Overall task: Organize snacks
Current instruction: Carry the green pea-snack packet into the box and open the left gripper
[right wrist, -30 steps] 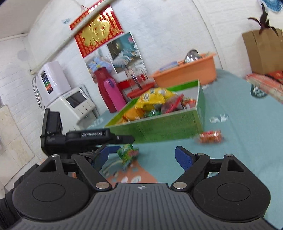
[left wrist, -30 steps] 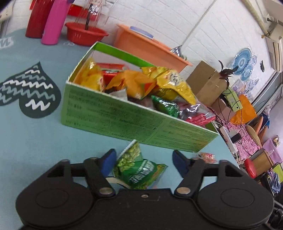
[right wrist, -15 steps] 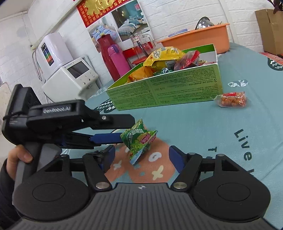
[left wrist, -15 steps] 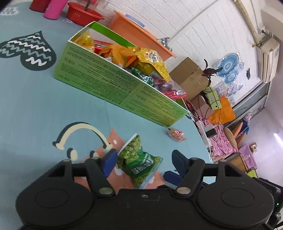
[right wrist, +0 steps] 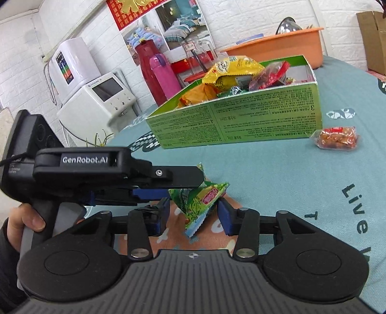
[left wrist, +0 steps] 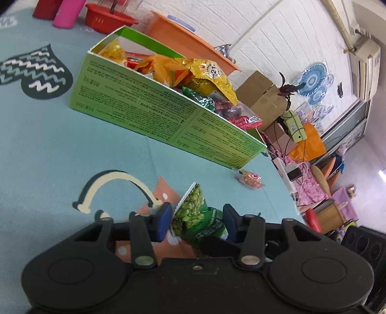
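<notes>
The green box (left wrist: 154,113) lies open-topped on the table (left wrist: 43,149), at 12 o'clock from the left tongs (left wrist: 196,218). It is heaped with snack bags: yellow ones (left wrist: 210,77) piled highest, orange ones behind them, a green foil one and red ones toward the box's right end. An orange tub (left wrist: 183,38) stands behind the box, and a red bowl (left wrist: 108,20) to its left, with something upright in it that I cannot make out. A small clear pack of orange snacks (left wrist: 249,178) lies on the table just off the box's near right corner, at 1 o'clock from the left tongs.

The pea bag (left wrist: 195,217) sits between both pairs of tongs, just above the table's orange patch. In the left wrist view its long axis runs from 11 to 5 o'clock, the white crimped end up and away toward the box. In the right wrist view the pea bag (right wrist: 200,203) slants with its lower crimped end at 6 o'clock.

A second ago the left tongs held the bag close under the box wall — now the box is farther off and the bag is over the orange patch. The right tongs (right wrist: 193,215), then wide apart with nothing between them, now flank the bag.

Both pairs are closing. The left pads touch the bag on both sides; the right pads press its sides too. A hand (right wrist: 26,221) grips the left handle at 9 o'clock in the right wrist view.
</notes>
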A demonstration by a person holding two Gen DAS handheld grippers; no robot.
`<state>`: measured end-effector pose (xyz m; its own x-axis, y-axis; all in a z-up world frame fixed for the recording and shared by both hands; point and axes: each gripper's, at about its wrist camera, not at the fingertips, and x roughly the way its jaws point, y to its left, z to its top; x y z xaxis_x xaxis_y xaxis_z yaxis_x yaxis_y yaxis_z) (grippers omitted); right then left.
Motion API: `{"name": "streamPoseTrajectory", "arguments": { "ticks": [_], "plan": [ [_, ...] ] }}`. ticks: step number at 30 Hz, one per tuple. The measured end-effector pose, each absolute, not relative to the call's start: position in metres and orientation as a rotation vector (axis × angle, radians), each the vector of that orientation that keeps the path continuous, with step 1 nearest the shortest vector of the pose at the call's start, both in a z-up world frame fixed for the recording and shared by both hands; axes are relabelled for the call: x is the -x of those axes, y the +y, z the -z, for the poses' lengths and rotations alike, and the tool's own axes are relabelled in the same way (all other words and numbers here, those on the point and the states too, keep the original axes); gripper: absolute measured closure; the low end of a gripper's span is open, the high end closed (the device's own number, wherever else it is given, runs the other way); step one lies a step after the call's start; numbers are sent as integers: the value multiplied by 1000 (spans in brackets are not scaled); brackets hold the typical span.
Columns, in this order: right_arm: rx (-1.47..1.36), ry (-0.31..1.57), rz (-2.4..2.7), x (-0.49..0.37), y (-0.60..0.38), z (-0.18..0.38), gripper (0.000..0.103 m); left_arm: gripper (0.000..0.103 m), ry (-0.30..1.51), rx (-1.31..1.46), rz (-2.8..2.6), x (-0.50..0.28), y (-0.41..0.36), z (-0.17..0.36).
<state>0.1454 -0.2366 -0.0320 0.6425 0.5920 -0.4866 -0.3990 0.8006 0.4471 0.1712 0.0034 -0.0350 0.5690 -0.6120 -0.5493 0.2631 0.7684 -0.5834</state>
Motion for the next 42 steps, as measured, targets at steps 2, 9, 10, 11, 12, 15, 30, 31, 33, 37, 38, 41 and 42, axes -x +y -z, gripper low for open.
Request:
{"name": "streamPoseTrajectory", "arguments": {
  "ticks": [2,9,10,11,12,15,30,31,33,37,38,41,42],
  "plan": [
    [-342,669,-570,-146,-241,34,50,62,819,482,534,-168,3,35],
    [-309,585,-587,-139,-241,10,51,62,741,501,536,-161,6,8],
    [-306,564,-595,-140,-241,3,51,62,715,496,537,-160,7,-1],
    [-304,543,-605,-141,-241,-3,51,62,692,492,537,-160,8,-10],
    [-306,523,-616,-145,-241,-10,51,62,671,488,536,-161,9,-18],
    [-304,473,-642,-157,-237,-30,51,62,610,485,530,-167,15,-40],
    [-200,346,-630,-246,-202,-63,52,61,507,543,509,-256,45,-67],
    [-196,348,-628,-251,-200,-62,52,61,509,545,508,-262,47,-65],
    [-190,354,-626,-262,-198,-58,52,61,513,543,507,-274,49,-61],
    [-173,372,-625,-282,-191,-49,52,61,533,557,497,-294,54,-49],
    [-166,378,-623,-287,-187,-46,52,61,538,559,492,-299,55,-45],
    [-119,377,-605,-296,-178,-36,47,29,566,552,478,-312,59,-32],
    [-96,376,-599,-298,-175,-32,38,0,573,554,466,-314,60,-28]
  ]
}}
